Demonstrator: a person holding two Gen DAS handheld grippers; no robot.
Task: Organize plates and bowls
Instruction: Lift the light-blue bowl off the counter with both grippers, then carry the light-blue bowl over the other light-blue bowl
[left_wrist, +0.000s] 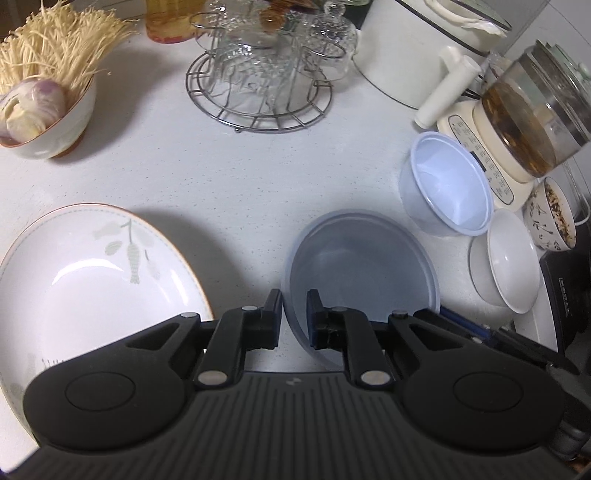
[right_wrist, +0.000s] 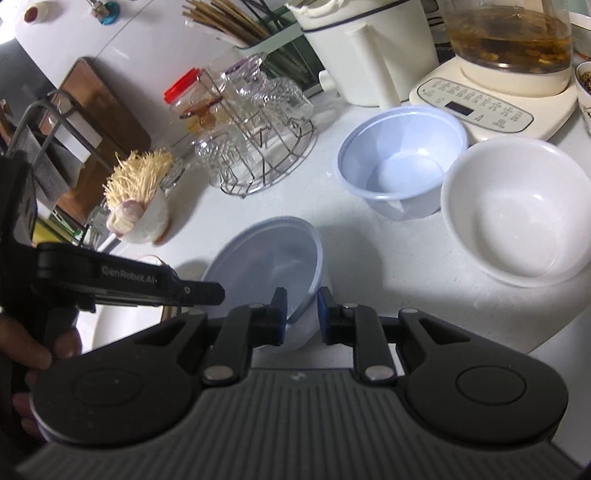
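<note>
While both grippers close on opposite sides of its rim, the translucent grey-blue plastic bowl (left_wrist: 364, 280) sits near the front edge of the white speckled countertop (left_wrist: 229, 184). The left gripper (left_wrist: 295, 317) has its jaws narrowed onto the bowl's left rim wall, one finger outside and one inside. The right gripper (right_wrist: 302, 315) pinches the near right rim of the same bowl, its jaws equally narrow with the thin wall between them.

Left of the held bowl, just beside it, lies the wide white porcelain plate with a green leaf print and brown rim (left_wrist: 92, 280); whether the two touch cannot be told. To the right stand a pale lavender plastic bowl (right_wrist: 400, 162) and a white ceramic bowl (right_wrist: 513, 210), close together, with the lavender one near the cream control base of the glass kettle (right_wrist: 491, 107). A small patterned bowl (left_wrist: 554, 218) is tucked at the far right edge.

Open counter stretches ahead of the held bowl toward the round wire rack of glass cups (left_wrist: 258, 92). Back left, a white bowl holding dried noodles and garlic (left_wrist: 48, 110) stands well apart. A white lidded pot (left_wrist: 413, 55) fills the back right.

In the right wrist view a hand (right_wrist: 33, 354) grips the left tool's handle at the lower left.
</note>
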